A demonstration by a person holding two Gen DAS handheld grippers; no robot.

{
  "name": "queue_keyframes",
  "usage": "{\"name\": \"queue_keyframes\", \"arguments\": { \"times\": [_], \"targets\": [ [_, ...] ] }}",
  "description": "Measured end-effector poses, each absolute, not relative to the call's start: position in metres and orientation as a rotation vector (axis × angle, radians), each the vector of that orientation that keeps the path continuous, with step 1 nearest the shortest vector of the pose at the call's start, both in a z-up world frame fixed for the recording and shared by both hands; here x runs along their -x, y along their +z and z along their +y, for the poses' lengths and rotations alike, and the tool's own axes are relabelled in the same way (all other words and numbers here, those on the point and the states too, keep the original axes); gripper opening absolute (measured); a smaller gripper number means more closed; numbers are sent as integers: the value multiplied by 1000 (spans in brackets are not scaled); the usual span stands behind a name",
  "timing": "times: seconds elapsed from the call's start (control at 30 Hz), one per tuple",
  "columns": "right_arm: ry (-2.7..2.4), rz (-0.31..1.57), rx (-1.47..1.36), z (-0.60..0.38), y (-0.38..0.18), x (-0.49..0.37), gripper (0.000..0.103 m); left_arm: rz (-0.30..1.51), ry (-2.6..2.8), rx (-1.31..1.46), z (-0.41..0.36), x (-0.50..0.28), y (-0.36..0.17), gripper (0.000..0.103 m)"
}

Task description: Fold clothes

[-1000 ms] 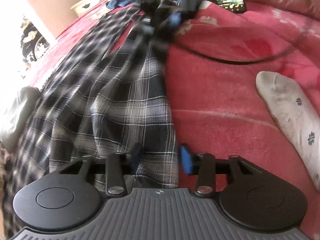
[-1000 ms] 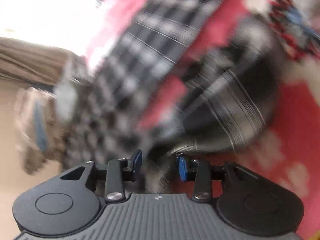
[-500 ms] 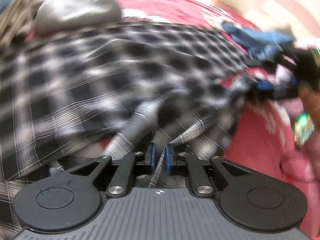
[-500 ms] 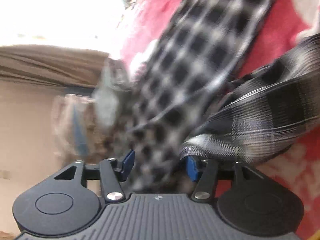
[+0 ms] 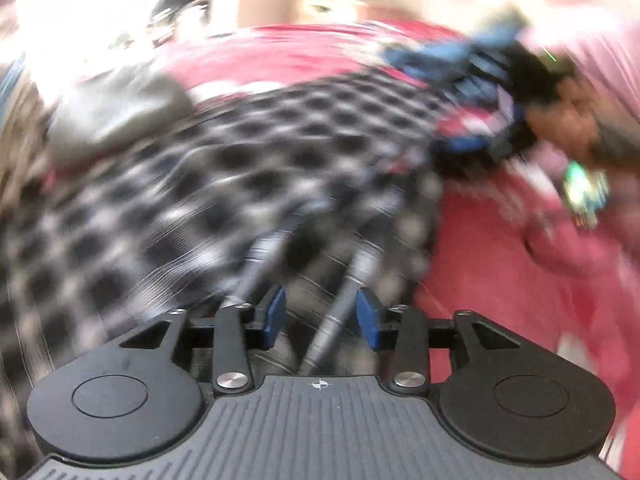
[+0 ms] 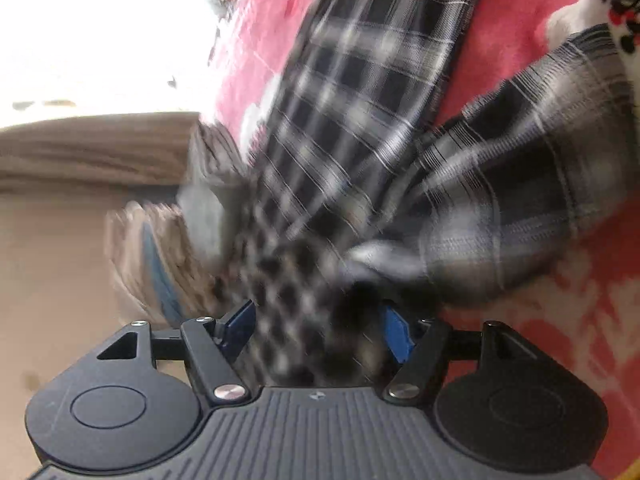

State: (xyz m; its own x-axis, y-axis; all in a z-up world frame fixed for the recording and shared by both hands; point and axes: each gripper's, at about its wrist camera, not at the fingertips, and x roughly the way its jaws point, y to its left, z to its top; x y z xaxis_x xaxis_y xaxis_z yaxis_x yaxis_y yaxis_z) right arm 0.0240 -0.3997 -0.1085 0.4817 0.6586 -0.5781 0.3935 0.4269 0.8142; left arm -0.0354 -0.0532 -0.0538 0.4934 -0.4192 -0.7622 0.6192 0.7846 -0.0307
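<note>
I am folding a plaid garment (image 5: 248, 184) on a red bedspread (image 5: 500, 288), and both views are smeared with motion, so I am reading them cautiously.

In the left wrist view, a grey cushion-like lump (image 5: 116, 116) is sitting at upper left. The checked cloth is filling the middle, running from the left edge toward the right. My left gripper (image 5: 320, 318) is at bottom centre, its jaws opening, standing at a moderate gap. A pale folded edge of the plaid is lying between the blue pads (image 5: 274, 314), but they are not pressing it. At upper right, my other hand (image 5: 568, 116) is showing beside a blurred heap of blue clothing (image 5: 444, 56).

In the right wrist view, the plaid garment (image 6: 380, 92) is stretching from top centre down into my right gripper (image 6: 320, 328), whose jaws are also opening, fairly wide. Cloth is lying between them, apparently loose.

I judge I am letting go after laying a fold. Next I am needing a fresh edge to pinch, then flattening the bunched section at centre right.
</note>
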Motion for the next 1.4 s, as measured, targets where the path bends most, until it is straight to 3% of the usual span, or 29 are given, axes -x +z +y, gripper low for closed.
{"name": "queue_keyframes", "arguments": {
  "times": [0.2, 0.53, 0.63, 0.67, 0.7, 0.73, 0.77, 0.87, 0.93, 1.0, 1.1, 1.4],
  "targets": [
    [191, 1129, -1032, -393, -99, 5, 67, 772, -672, -463, -84, 57, -67, 40],
    [-234, 963, -1276, -472, -115, 53, 64, 794, -610, -427, -82, 37, -73, 40],
    [-275, 937, -1283, -483, -120, 47, 47, 829, -632, -403, -86, 27, -78, 36],
    [-261, 928, -1266, -483, -117, 42, 23, 838, -635, -394, -88, 25, -80, 32],
    [-248, 919, -1248, -483, -114, 36, 15, 846, -638, -383, -89, 24, -82, 22],
    [-222, 905, -1213, -482, -103, 27, 15, 850, -638, -372, -89, 23, -83, 12],
    [-195, 890, -1179, -481, -93, 17, 14, 849, -635, -362, -89, 23, -83, 8],
    [-27, 827, -1049, -474, -51, -28, 15, 837, -627, -347, -86, 24, -80, 2],
    [46, 812, -995, -470, -32, -56, 23, 844, -618, -326, -83, 23, -78, 2],
    [-8, 764, -946, -470, -21, -62, 56, 868, -599, -301, -80, 19, -80, 1],
    [-19, 721, -967, -472, -19, -56, 56, 894, -576, -273, -77, 16, -83, 1],
    [-104, 1032, -946, -446, -71, -59, 51, 895, -589, -253, -77, 21, -82, 1]
  ]
}}
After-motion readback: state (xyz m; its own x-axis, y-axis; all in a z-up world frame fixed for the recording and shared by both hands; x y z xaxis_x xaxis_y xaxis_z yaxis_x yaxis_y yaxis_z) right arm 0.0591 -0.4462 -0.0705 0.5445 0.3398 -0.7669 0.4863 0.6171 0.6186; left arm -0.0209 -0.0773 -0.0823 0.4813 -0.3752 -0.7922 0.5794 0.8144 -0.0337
